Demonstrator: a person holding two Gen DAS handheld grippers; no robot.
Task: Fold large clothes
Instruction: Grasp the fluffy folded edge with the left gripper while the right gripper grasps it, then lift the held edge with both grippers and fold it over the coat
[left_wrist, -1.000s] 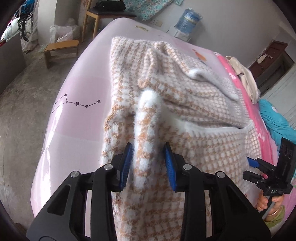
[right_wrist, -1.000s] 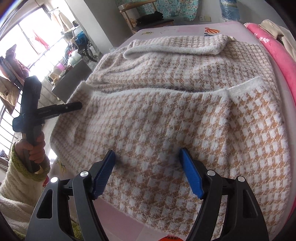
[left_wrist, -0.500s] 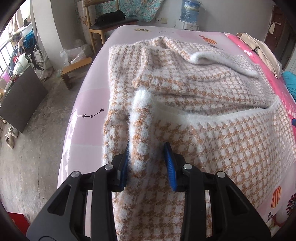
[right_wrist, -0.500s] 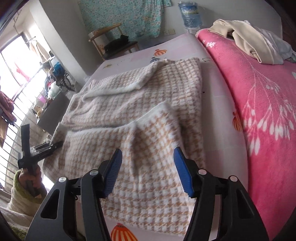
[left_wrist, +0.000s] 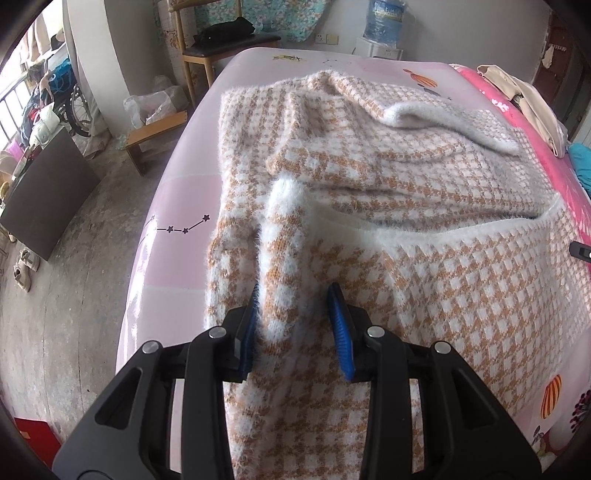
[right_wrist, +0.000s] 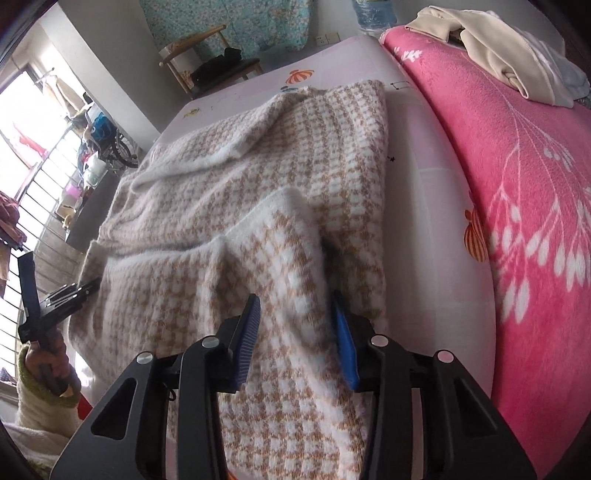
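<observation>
A fluffy tan-and-white checked sweater (left_wrist: 406, 177) lies spread on the pink bed sheet (left_wrist: 177, 206), with its near part folded over and edged by a white hem. My left gripper (left_wrist: 295, 325) is shut on a raised fold at the sweater's left edge. At the sweater's (right_wrist: 221, 192) right edge, my right gripper (right_wrist: 295, 328) is closing, and a bunched ridge of the knit sits pressed between its blue pads. The right wrist view also shows the left gripper (right_wrist: 94, 283) far left, held by a hand in a cream sleeve.
A bright pink blanket (right_wrist: 517, 184) covers the bed's right side, with cream clothes (right_wrist: 498, 48) piled at its far end. A wooden chair (left_wrist: 221, 48), a low stool (left_wrist: 155, 133) and a water jug (left_wrist: 384, 22) stand beyond the bed. Bare concrete floor lies to the left.
My right gripper moved right along the near hem to the sweater's right edge, and its jaws narrowed around a fold. The left gripper turned a little and kept its fold.
</observation>
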